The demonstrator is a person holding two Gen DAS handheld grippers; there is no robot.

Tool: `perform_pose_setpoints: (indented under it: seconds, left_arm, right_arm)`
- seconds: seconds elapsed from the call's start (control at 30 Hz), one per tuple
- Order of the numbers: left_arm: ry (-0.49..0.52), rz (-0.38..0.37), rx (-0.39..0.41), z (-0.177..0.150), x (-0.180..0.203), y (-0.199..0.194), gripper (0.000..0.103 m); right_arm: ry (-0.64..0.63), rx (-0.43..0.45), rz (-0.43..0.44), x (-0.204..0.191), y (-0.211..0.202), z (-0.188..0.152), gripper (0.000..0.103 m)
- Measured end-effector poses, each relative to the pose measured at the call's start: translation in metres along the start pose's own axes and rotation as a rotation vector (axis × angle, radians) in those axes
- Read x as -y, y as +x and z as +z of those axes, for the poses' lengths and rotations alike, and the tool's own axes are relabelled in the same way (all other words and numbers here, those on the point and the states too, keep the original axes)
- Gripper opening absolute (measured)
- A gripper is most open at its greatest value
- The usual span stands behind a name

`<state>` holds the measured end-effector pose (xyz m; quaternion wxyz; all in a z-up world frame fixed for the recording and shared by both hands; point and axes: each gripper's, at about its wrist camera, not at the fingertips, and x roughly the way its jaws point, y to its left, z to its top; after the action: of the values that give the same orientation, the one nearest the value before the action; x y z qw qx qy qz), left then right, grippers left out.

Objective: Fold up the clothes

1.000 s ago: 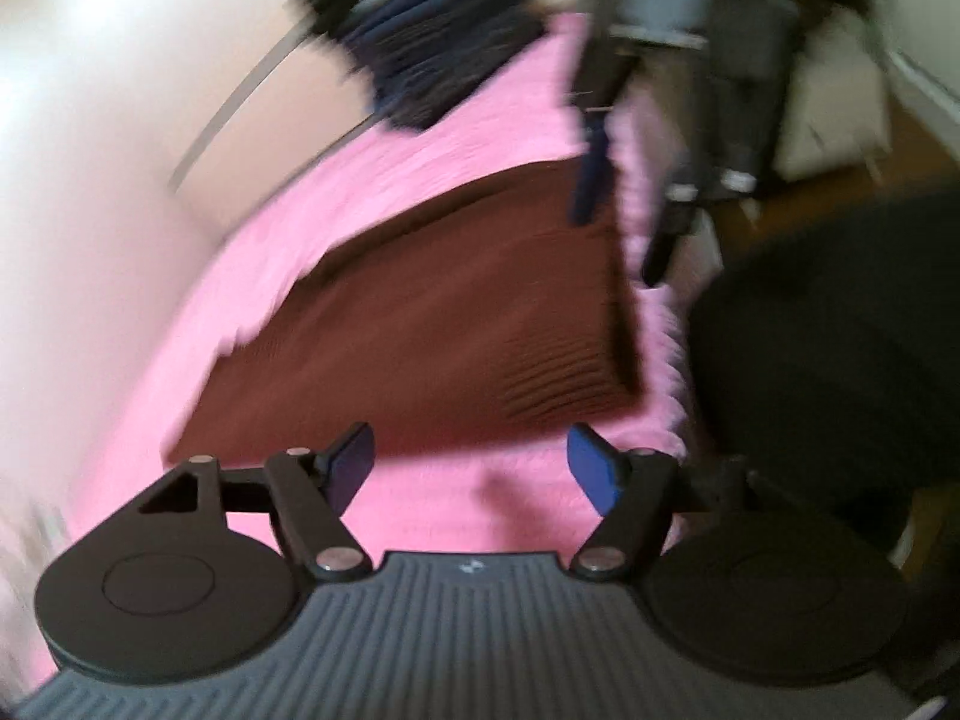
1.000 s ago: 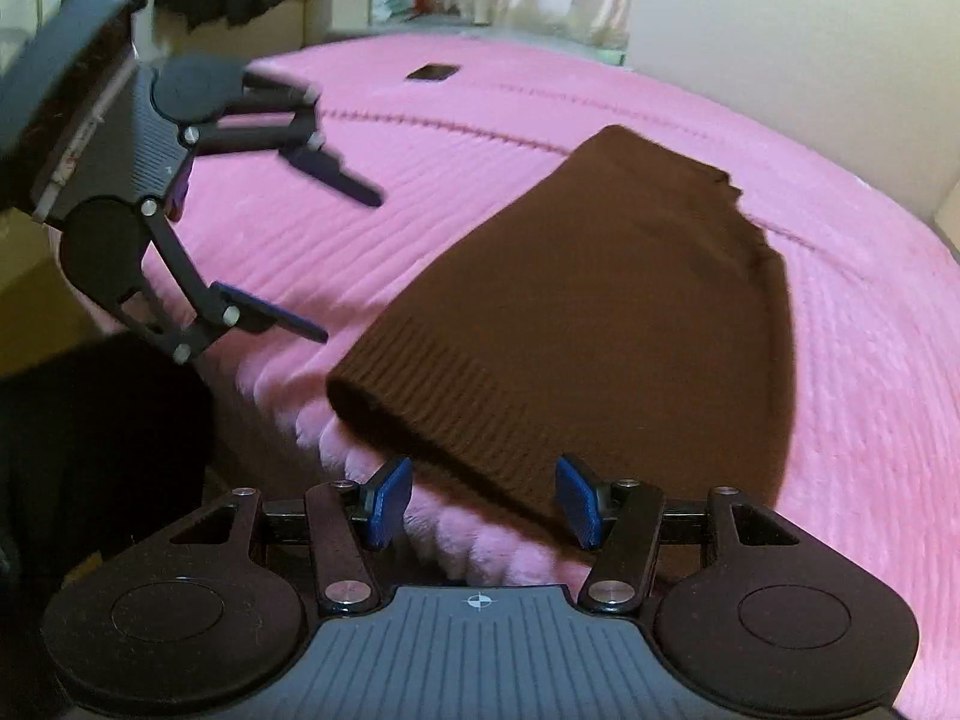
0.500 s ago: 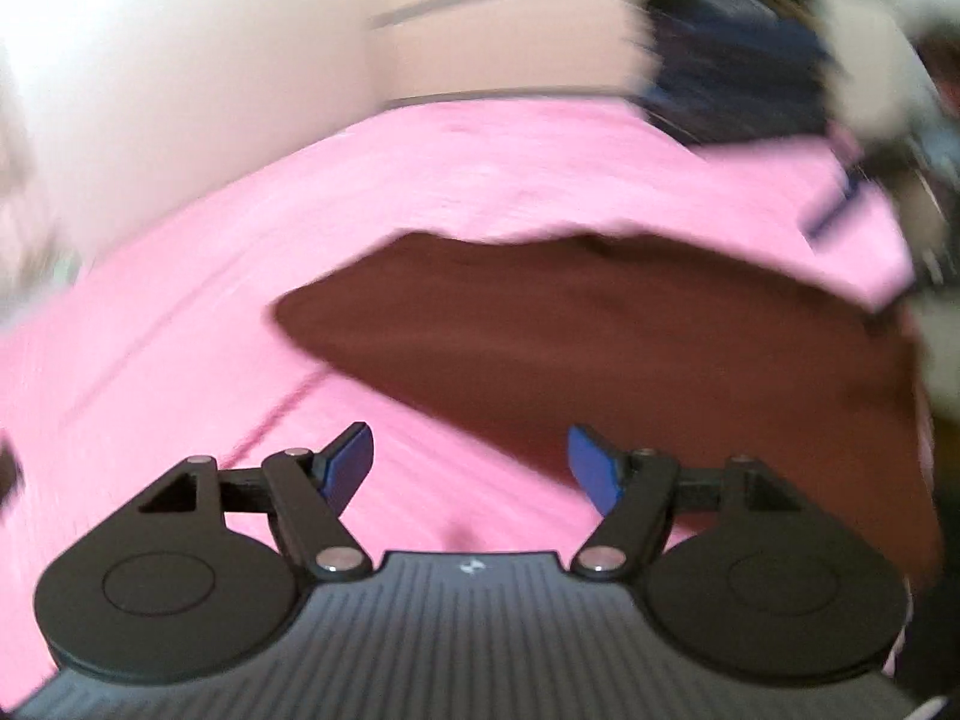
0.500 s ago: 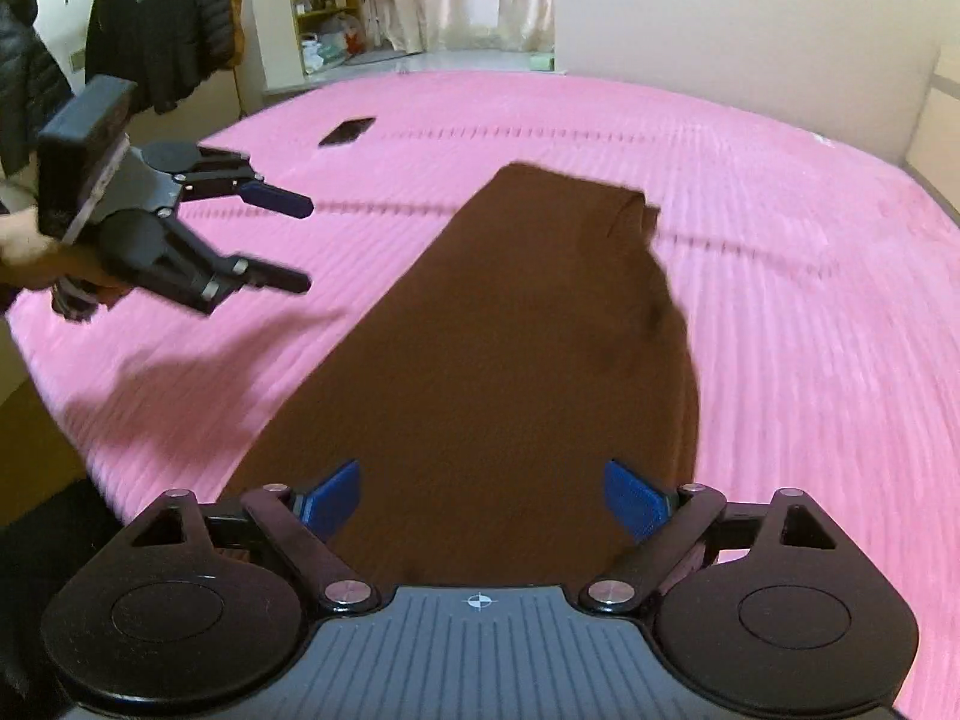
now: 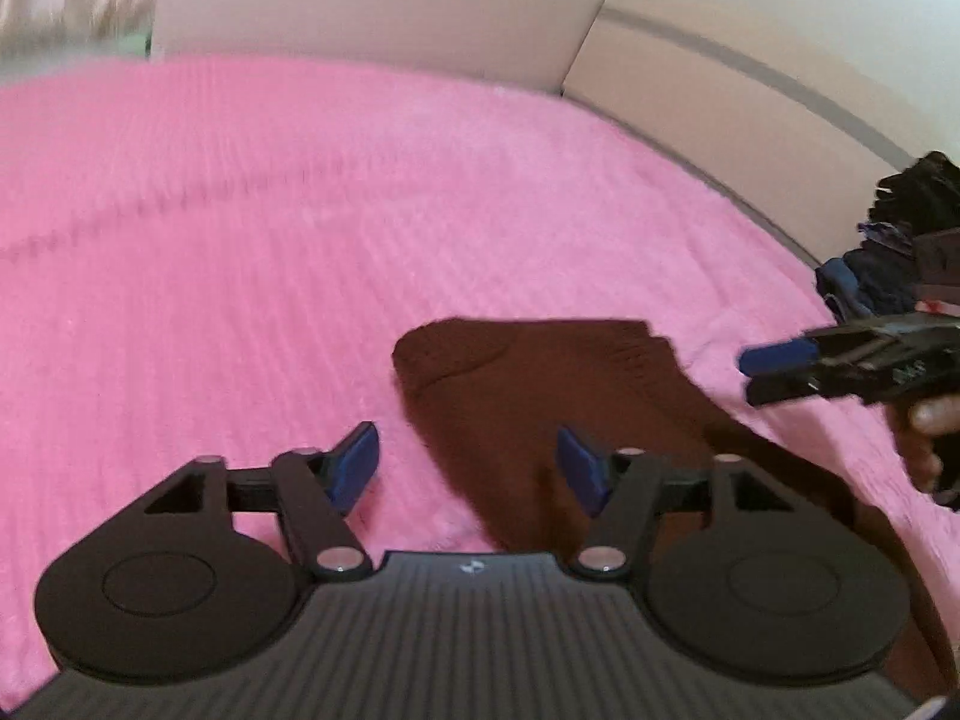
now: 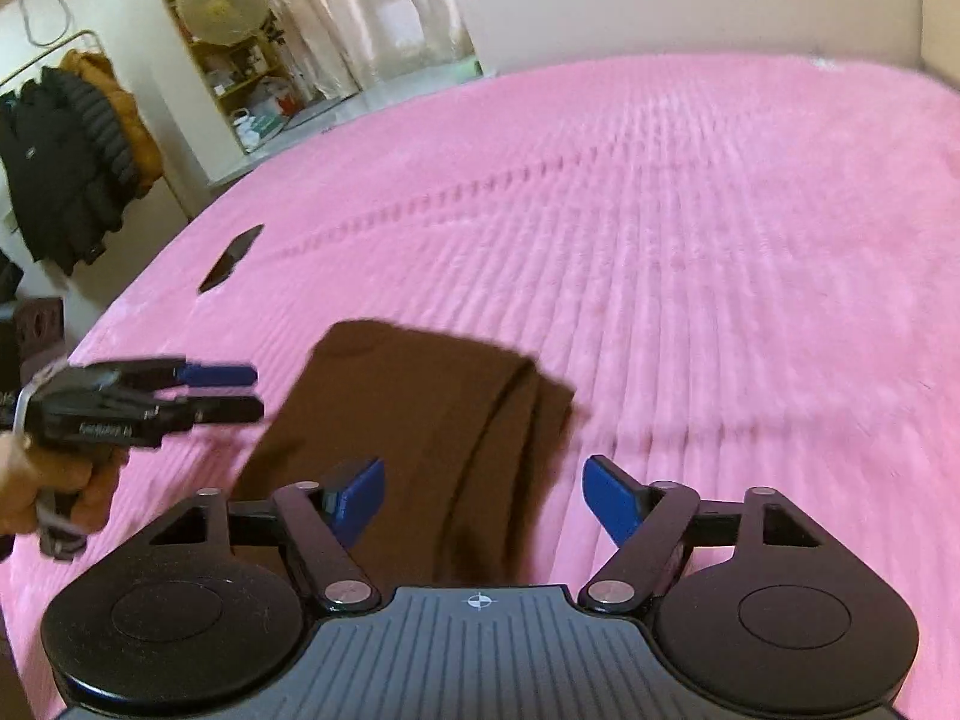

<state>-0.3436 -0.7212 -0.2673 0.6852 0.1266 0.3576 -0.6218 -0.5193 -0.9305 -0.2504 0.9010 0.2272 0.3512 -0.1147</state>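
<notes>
A brown knitted garment (image 5: 540, 396) lies folded lengthwise on the pink bedspread (image 5: 240, 240); it also shows in the right wrist view (image 6: 420, 420). My left gripper (image 5: 468, 462) is open and empty, above the garment's far end. My right gripper (image 6: 483, 495) is open and empty, above the garment's right side. The right gripper shows at the right of the left wrist view (image 5: 762, 375). The left gripper shows at the left of the right wrist view (image 6: 252, 393).
A dark flat object (image 6: 231, 258) lies on the bedspread (image 6: 660, 240) near its left edge. Dark clothes (image 5: 888, 252) are piled by the headboard at right. Jackets (image 6: 66, 150) hang on a rack beyond the bed, by a shelf and curtain.
Both grippers have swung from the garment's near hem toward its far end. The left view has turned from the clothes pile to the open bedspread. Both stay open.
</notes>
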Motion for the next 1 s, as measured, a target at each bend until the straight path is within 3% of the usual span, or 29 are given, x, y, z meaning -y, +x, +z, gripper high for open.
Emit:
perform_pose_setpoints:
  seconds: [0.07,0.13,0.2,0.23,0.27,0.3,0.33,0.37,0.47,0.57,0.67,0.83,1.0]
  left_arm:
    - [-0.022,-0.012,-0.036,0.004,-0.012,0.018,0.054]
    - [-0.055,-0.036,-0.056,0.005,-0.02,0.031,0.053]
    - [-0.081,-0.057,-0.056,0.005,-0.026,0.037,0.052]
    - [-0.092,-0.064,-0.052,0.005,-0.028,0.041,0.051]
    - [-0.099,-0.071,-0.05,0.005,-0.027,0.042,0.047]
    - [-0.102,-0.089,-0.055,0.006,-0.028,0.042,0.025]
    - [-0.105,-0.108,-0.061,0.006,-0.03,0.042,0.012]
    - [-0.105,-0.12,-0.066,0.007,-0.028,0.047,0.003]
    - [-0.023,-0.125,-0.006,0.008,-0.006,0.026,0.001]
    - [0.082,-0.162,0.126,0.005,0.031,-0.03,0.001]
    - [0.253,-0.198,0.225,-0.015,0.08,-0.097,0.001]
    - [0.541,-0.221,0.228,-0.108,0.157,-0.176,0.001]
    - [0.708,-0.215,0.079,-0.208,0.208,-0.186,0.002]
  right_arm:
    - [0.005,-0.018,0.004,0.015,0.022,0.012,0.075]
    - [0.006,-0.041,0.001,0.023,0.038,0.012,0.063]
    - [0.022,-0.029,0.025,0.031,0.044,0.013,0.061]
    - [0.042,-0.024,0.043,0.034,0.044,0.014,0.038]
    - [0.066,-0.022,0.063,0.038,0.043,0.014,0.022]
    - [0.081,-0.018,0.072,0.04,0.042,0.014,0.013]
    - [0.073,-0.011,0.072,0.038,0.038,0.014,0.009]
    - [0.065,0.001,0.083,0.035,0.032,0.013,0.009]
    - [0.051,0.073,0.112,0.026,-0.002,0.012,0.008]
    - [-0.021,0.151,0.122,0.005,-0.058,0.005,0.008]
    - [-0.137,0.218,0.122,-0.025,-0.133,-0.022,0.008]
    - [-0.305,0.247,0.055,-0.067,-0.224,-0.123,0.008]
    - [-0.301,0.169,-0.026,-0.076,-0.243,-0.237,0.008]
